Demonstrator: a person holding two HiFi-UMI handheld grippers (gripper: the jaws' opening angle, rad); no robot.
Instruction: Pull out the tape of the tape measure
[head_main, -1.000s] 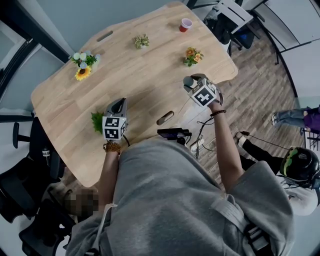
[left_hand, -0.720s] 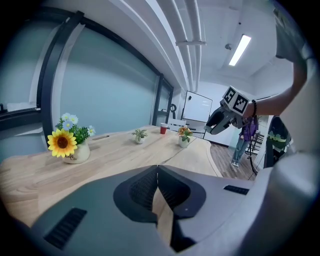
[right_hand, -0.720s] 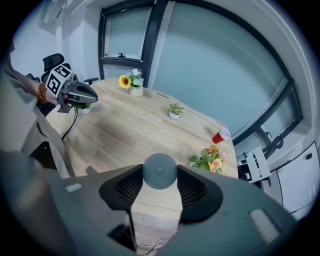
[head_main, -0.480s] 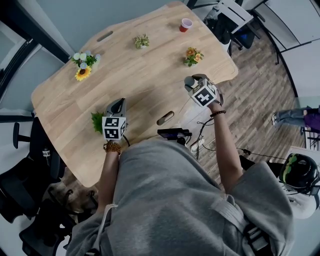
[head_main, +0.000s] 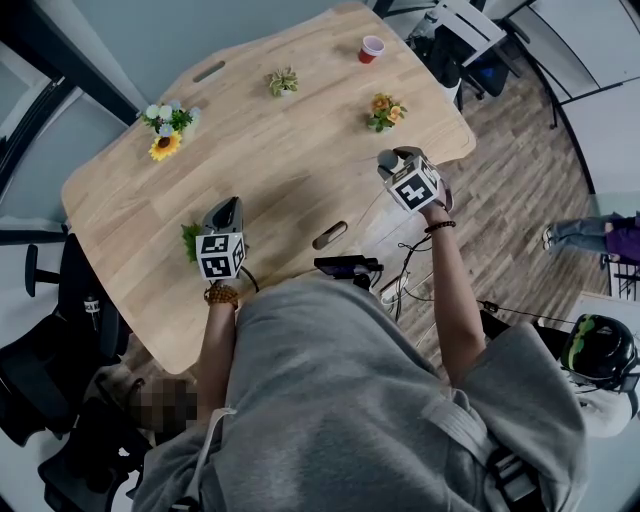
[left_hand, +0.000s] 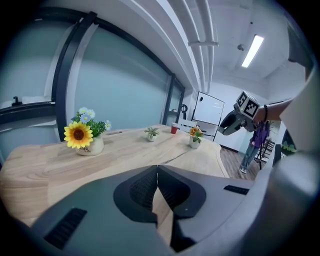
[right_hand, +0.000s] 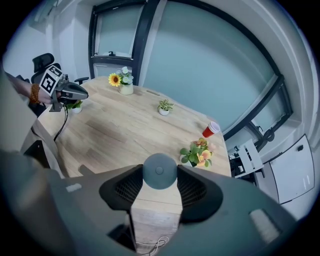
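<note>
In the head view, we see the left hand-held gripper over the near side of the wooden surface, just beside a green plant. The right hand-held gripper is by the right edge of the surface, well apart from the left one. It pinches a round grey tape measure. A sunflower pot, a small plant, orange flowers and a red cup stand farther back.

In the left gripper view, the jaws of the left hand-held gripper are pressed together at their tips. We cannot tell if anything thin is caught between them. Past them we see the surface and the sunflower pot. The right hand-held gripper is up in the air on the right.

In the right gripper view, the jaws of the right hand-held gripper are spread wide around the tape measure. The pads touch it on both sides. It is above the surface, near the orange flowers. The left hand-held gripper is far off at the left.
</note>
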